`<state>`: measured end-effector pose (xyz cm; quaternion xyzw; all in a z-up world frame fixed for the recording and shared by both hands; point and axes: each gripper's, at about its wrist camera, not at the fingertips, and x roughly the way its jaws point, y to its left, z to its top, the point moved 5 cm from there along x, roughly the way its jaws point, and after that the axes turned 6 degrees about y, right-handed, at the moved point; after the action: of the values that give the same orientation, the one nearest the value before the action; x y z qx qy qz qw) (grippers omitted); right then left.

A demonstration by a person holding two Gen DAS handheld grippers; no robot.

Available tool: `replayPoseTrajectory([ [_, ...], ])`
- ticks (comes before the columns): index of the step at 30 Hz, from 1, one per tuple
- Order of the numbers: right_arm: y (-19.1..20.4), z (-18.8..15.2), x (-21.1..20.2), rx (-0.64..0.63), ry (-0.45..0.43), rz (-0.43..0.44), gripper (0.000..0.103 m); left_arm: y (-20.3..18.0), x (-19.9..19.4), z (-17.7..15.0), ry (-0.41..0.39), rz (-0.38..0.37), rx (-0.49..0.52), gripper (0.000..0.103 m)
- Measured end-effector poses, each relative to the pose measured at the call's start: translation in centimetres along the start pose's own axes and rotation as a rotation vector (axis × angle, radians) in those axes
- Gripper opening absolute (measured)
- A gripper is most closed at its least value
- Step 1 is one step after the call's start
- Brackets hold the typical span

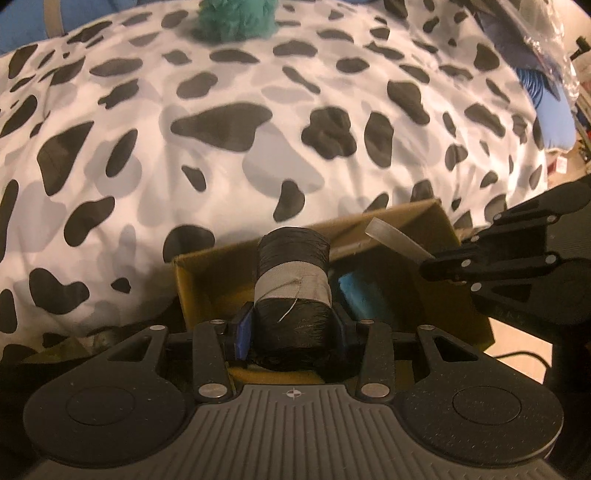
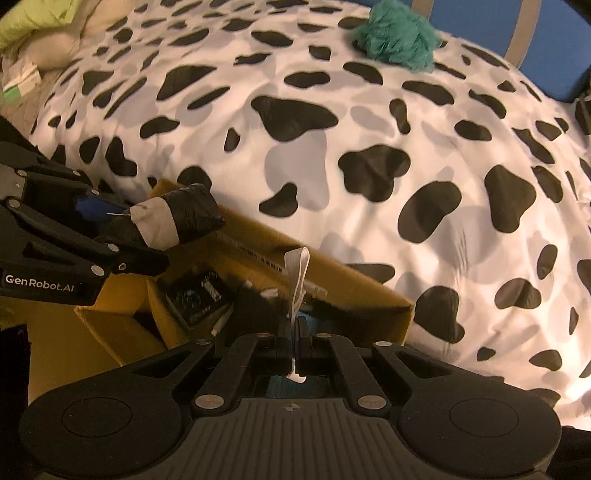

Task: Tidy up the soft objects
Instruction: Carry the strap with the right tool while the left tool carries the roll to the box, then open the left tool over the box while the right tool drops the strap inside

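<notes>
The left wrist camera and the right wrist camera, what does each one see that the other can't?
Only the left wrist view shows a clear plastic bag at the top right. Only the right wrist view shows a green pillow at the top left and a dark packet inside the box. Both show the cow-print blanket, the teal fluffy ball, the cardboard box, the left tongs gripping a black roll, and the right tongs pinching a white band.

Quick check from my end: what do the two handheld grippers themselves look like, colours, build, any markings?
Both are matte black scissor-linkage units with silver rivets. The left gripper has blue pads inside its jaws, a grey ribbed base plate with a small crosshair mark, and round textured discs at either side. White "GenRobot.AI" lettering shows on its side from the right wrist view. The right gripper matches in build; its pads look black. No sleeves or hands visible.
</notes>
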<state>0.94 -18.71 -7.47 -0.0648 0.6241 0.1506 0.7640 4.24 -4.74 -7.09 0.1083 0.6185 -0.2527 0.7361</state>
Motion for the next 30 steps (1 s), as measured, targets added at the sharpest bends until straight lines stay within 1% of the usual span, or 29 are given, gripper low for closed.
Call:
replayPoseTrajectory([
  [8, 0.2, -0.3, 0.8, -0.015, 0.047, 0.003, 0.004, -0.1, 0.8, -0.2, 0.056, 0.011, 0.000, 0.041],
  [18, 0.5, -0.5, 1.4, -0.026, 0.086, 0.015, 0.005, 0.1, 1.2, -0.3, 0.075, 0.019, -0.002, 0.042],
  [19, 0.6, -0.5, 1.6, -0.031, 0.095, 0.014, 0.010, 0.1, 1.5, -0.3, 0.089, 0.027, -0.004, 0.042],
  [20, 0.7, -0.6, 1.7, -0.035, 0.106, 0.010, 0.017, 0.2, 1.8, -0.4, 0.105, 0.037, -0.007, 0.043],
  [21, 0.7, -0.7, 1.9, -0.039, 0.115, 0.002, 0.039, 0.3, 2.0, -0.5, 0.119, 0.046, -0.010, 0.047],
  [22, 0.8, -0.7, 1.9, -0.044, 0.118, -0.004, 0.064, 0.4, 2.2, -0.5, 0.130, 0.057, -0.013, 0.051],
  [23, 0.9, -0.8, 1.9, -0.051, 0.118, -0.011, 0.076, 0.5, 2.3, -0.6, 0.133, 0.064, -0.015, 0.059],
  [24, 1.0, -0.7, 1.8, -0.059, 0.113, -0.016, 0.091, 0.6, 2.3, -0.6, 0.132, 0.069, -0.016, 0.063],
  [25, 1.1, -0.8, 1.8, -0.063, 0.110, -0.017, 0.096, 0.6, 2.2, -0.6, 0.129, 0.070, -0.018, 0.067],
  [27, 1.0, -0.7, 1.8, -0.062, 0.112, -0.019, 0.099, 0.8, 2.2, -0.5, 0.130, 0.070, -0.026, 0.068],
  [30, 0.6, -0.7, 2.1, -0.043, 0.126, -0.030, 0.099, 1.0, 2.4, -0.6, 0.141, 0.079, -0.033, 0.068],
])
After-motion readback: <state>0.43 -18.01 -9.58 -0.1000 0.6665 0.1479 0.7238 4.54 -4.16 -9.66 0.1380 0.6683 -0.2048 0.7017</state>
